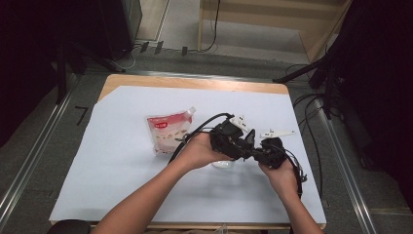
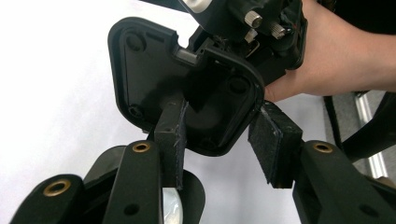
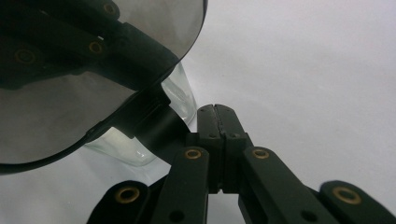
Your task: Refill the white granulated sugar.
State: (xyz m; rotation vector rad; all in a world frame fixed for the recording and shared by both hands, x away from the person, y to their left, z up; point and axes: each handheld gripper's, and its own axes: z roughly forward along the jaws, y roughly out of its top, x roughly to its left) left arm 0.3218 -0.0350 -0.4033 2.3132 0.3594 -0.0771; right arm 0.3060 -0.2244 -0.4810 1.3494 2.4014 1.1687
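Observation:
My left gripper holds its jaws well apart. Just past its pads lies a rounded black housing plate of the other gripper, and the right-hand pad's tip touches that plate's rim. Nothing is pinched between the pads. My right gripper is shut, pads pressed together with nothing in them. A small clear glass lies on the white sheet just beyond it, partly covered by a jaw of the left gripper. In the high view both hands hold the grippers tight together, right of centre, above the glass.
A red and white spouted pouch lies flat, left of the hands. White paper covers the wooden table. Black cables trail off the right side. Dark stands and a wooden frame stand beyond the far edge.

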